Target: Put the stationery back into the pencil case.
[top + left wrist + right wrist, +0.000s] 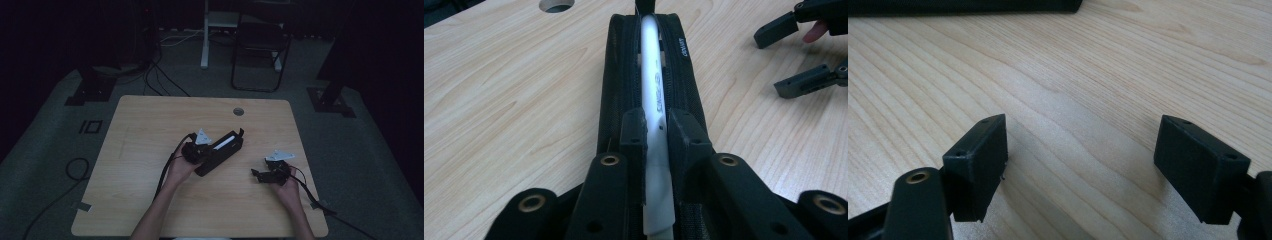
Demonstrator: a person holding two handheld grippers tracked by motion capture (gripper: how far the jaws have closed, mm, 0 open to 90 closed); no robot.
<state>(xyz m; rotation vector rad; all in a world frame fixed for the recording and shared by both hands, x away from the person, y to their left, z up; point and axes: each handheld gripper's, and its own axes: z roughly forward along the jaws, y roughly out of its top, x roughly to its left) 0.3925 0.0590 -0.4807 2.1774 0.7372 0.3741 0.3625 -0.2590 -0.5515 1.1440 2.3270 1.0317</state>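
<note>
Jaws on the left gripper (pixel 655 132) are pinched onto a long white glossy object with blue lettering (pixel 651 75), which sits in the unzipped slot of a long black fabric zip case (pixel 616 85). Left fingertips (pixel 633 131) press the white piece from both sides near its close end; the rest runs away from the camera inside the case. What the white thing actually is: can't tell.

High view: black case (pixel 220 152) lies diagonally near the middle of the light wooden table (pixel 150 130), white strip showing along its top. Left hand (pixel 181 165) holds the left gripper (pixel 196 150) at the case's near-left end.

Right gripper (pixel 1080 155): jaws spread wide, nothing between them, just bare table (pixel 1073 75) underneath. Dark edge of the case (pixel 963 6) visible along the top of the right gripper view. High view puts the right gripper (pixel 270 172) and right hand (pixel 287 187) near the table's right edge, apart from the case. It also appears in the left gripper view's upper right corner (pixel 796 57), jaws apart.

Round cable hole (pixel 238 111) near the table's far edge.
</note>
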